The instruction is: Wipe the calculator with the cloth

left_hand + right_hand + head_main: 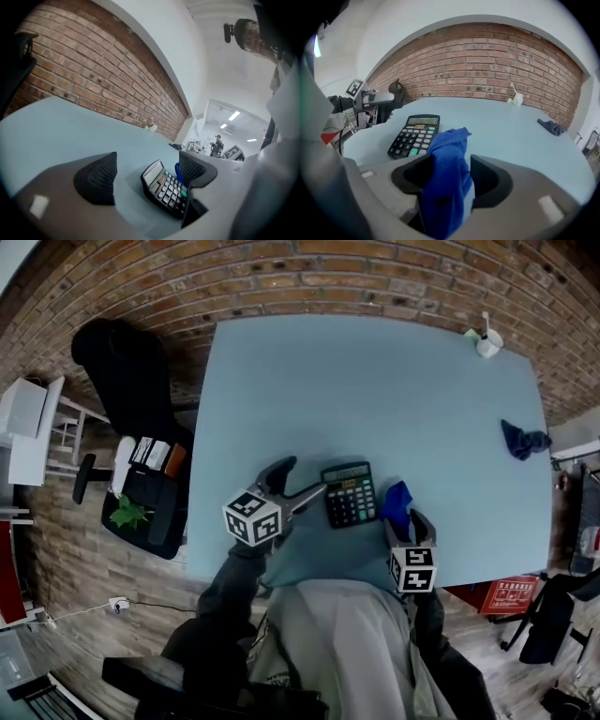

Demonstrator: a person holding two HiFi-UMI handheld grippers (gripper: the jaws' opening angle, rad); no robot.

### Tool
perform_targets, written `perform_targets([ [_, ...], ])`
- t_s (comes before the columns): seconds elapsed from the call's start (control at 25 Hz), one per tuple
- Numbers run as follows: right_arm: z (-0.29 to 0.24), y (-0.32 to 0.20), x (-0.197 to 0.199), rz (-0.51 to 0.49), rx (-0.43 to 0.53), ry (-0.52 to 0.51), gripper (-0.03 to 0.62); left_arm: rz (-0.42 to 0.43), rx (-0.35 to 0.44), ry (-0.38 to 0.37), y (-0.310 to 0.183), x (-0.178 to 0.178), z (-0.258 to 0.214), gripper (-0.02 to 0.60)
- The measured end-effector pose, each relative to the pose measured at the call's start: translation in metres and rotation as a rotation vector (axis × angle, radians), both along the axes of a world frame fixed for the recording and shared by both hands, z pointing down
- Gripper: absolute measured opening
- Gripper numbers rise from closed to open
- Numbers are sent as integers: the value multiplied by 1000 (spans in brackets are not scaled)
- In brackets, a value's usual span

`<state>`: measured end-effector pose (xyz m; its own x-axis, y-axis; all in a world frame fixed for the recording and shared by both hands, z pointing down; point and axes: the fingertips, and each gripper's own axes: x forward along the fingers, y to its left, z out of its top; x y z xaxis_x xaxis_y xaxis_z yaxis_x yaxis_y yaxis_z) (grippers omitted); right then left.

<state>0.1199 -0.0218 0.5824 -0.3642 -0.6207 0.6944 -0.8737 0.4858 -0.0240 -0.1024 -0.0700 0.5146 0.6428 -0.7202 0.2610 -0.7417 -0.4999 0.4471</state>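
A black calculator (350, 493) lies face up near the front edge of the light blue table (375, 390). My left gripper (298, 487) reaches in from its left with jaws spread wide. In the left gripper view the calculator (164, 186) sits between the open fingers (101, 177), nearer the right one and gripped by neither. A bright blue cloth (397, 502) lies just right of the calculator, at my right gripper (405, 521). In the right gripper view the cloth (447, 173) hangs loosely between the parted jaws, leaning on the left finger (410, 176).
A second, dark blue cloth (522, 440) lies at the table's right edge. A white cup (487, 341) stands at the far right corner. A black chair (127, 371) and a bag (150, 493) are left of the table, and a red box (506, 594) sits on the floor at the right.
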Motion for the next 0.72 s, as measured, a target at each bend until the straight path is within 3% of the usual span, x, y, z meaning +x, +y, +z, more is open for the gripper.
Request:
perform_targets([
  [0.08,-9,0,-5,-18,24,-14,258,-95,43,39,9,-15,-13,402],
  [0.16,-24,1,-13,-34,53,-62,258,-183,75,116,22,-25,-24,357],
  [0.2,-34,1,-17,-43,66,-96,258,-224,87,161,30,-29,-29,308],
  [0.28,-58,0,-25,-64,102,-164,258,-295,106,251,46,-34,-37,144],
  [0.4,-87,0,-35,-118,147,-213,258,-349,100,357,65,-32,-44,3],
  [0.52,-95,4,-37,-146,163,-214,254,-333,77,359,77,-15,-43,-11],
  [0.56,-95,5,-36,-137,170,-209,224,-319,76,350,80,-9,-43,-11],
  [0.64,-95,7,-34,-119,179,-222,51,-300,78,344,84,2,-43,-11],
  [0.68,-95,8,-34,-120,177,-243,4,-295,77,347,86,6,-43,-11],
  [0.72,-95,11,-35,-126,172,-263,3,-290,75,350,87,9,-43,-11],
])
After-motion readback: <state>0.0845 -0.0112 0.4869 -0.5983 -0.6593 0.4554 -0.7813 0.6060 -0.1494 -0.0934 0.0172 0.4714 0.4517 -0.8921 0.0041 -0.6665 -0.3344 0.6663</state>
